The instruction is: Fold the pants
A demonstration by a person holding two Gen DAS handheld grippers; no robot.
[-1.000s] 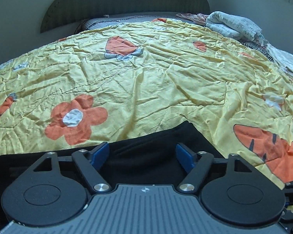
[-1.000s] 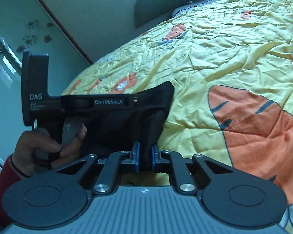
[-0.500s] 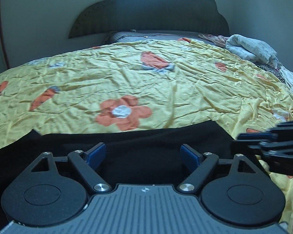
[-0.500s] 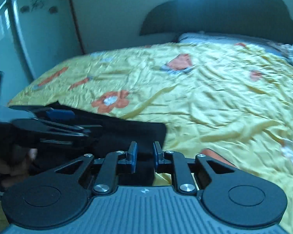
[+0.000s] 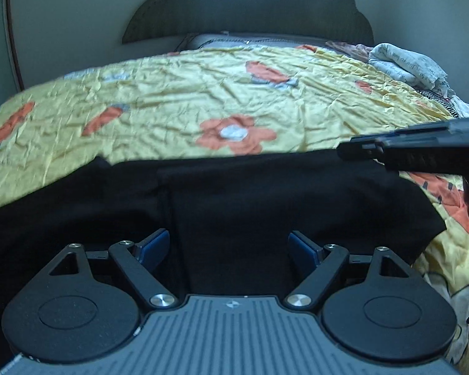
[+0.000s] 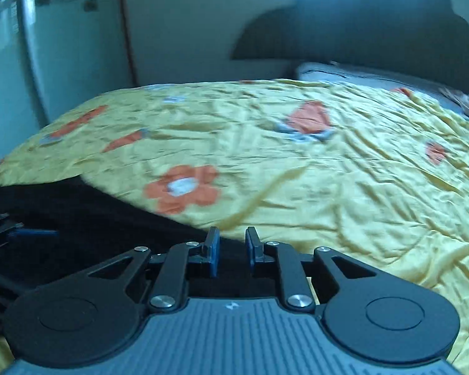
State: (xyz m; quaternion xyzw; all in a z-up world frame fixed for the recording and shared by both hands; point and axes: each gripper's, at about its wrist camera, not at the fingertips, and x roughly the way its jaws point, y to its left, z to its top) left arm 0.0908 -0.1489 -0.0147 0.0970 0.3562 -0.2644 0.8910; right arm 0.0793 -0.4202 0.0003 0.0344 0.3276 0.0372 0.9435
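Black pants (image 5: pixel 265 206), one pair, on one yellow bedspread (image 5: pixel 203 93)

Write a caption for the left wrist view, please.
Open left gripper over black pants on a yellow floral bedspread.

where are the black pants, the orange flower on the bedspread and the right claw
black pants (image 5: pixel 265 200): left wrist view, flat middle of the cloth.
orange flower (image 5: pixel 234 132): left wrist view, its pale centre.
right claw (image 6: pixel 232 251): right wrist view, the narrow gap between its blue pads.
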